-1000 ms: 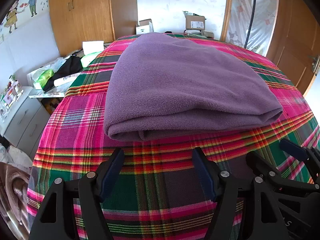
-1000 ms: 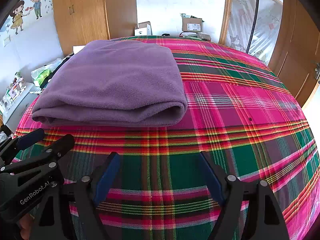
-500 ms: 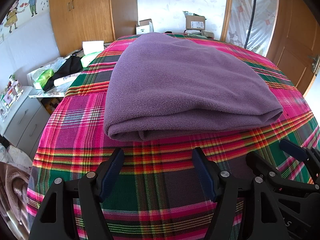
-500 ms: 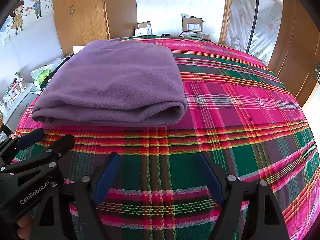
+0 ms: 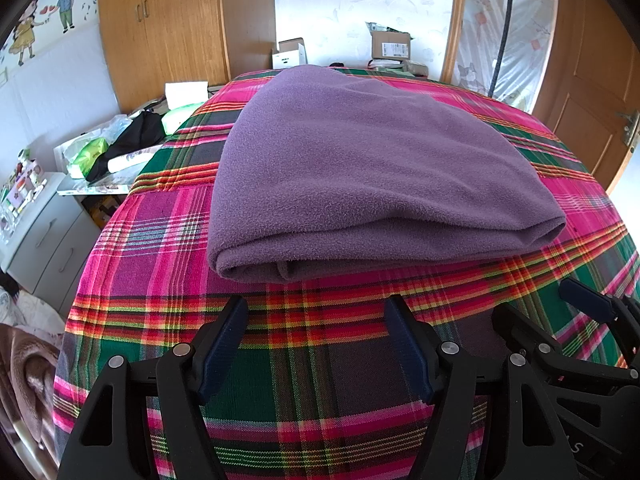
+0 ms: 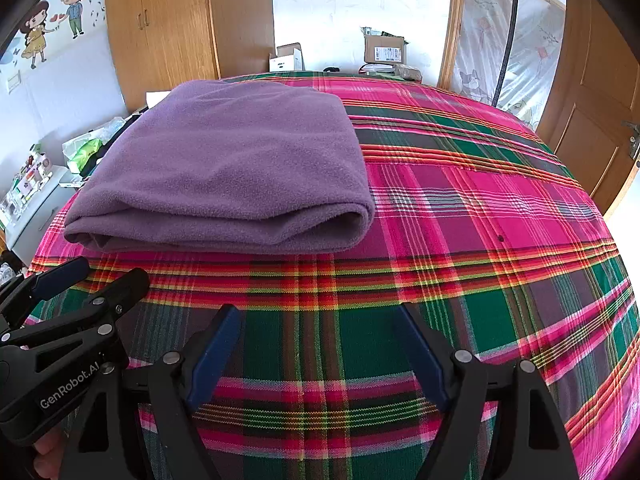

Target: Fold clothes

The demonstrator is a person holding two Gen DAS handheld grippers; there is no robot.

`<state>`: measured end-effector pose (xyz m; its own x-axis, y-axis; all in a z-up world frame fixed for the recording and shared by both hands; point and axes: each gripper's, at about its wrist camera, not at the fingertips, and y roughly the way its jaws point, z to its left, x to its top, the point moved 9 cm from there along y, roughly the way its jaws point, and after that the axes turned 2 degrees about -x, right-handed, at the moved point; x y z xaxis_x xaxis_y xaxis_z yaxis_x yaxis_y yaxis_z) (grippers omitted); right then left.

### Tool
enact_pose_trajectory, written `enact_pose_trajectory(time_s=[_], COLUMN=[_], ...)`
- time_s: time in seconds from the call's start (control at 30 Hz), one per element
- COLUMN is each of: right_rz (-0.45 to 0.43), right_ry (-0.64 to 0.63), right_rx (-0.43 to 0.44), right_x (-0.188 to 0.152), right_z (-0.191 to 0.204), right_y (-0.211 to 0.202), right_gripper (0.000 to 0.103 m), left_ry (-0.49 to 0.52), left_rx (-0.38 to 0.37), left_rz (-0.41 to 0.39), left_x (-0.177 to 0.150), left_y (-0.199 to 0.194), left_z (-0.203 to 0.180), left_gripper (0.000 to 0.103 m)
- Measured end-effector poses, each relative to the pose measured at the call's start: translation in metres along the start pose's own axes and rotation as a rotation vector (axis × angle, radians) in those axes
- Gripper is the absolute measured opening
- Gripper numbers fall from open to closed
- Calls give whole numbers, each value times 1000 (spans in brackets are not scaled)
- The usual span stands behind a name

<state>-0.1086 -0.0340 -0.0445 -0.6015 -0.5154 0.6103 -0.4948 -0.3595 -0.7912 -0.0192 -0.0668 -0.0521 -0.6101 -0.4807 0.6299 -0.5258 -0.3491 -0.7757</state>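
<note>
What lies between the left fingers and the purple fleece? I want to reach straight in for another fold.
Nothing visible: only bare plaid bedspread separates the open left gripper from the folded purple fleece. The right gripper sits off to the side, also open.

- One folded purple blanket (image 5: pixel 372 184) on the plaid bedspread (image 5: pixel 320 360).
- Two grippers near the blanket's front edge: left gripper (image 5: pixel 316 344), right gripper (image 6: pixel 316 348).
- Two cardboard boxes (image 5: pixel 390 45) beyond the blanket.
- One wardrobe (image 5: pixel 160 28).
</note>
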Motion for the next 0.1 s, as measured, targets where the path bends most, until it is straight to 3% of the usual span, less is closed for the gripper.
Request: enact_pose_trajectory(time_s=[0.1], right_rz=[0], right_ry=[0], right_rx=[0], right_x=[0], right_z=[0], right_y=[0], right_gripper=[79], left_ry=[0], left_rx=[0], left_rz=[0], left_x=[0], left_y=[0], left_z=[0], left_gripper=[72])
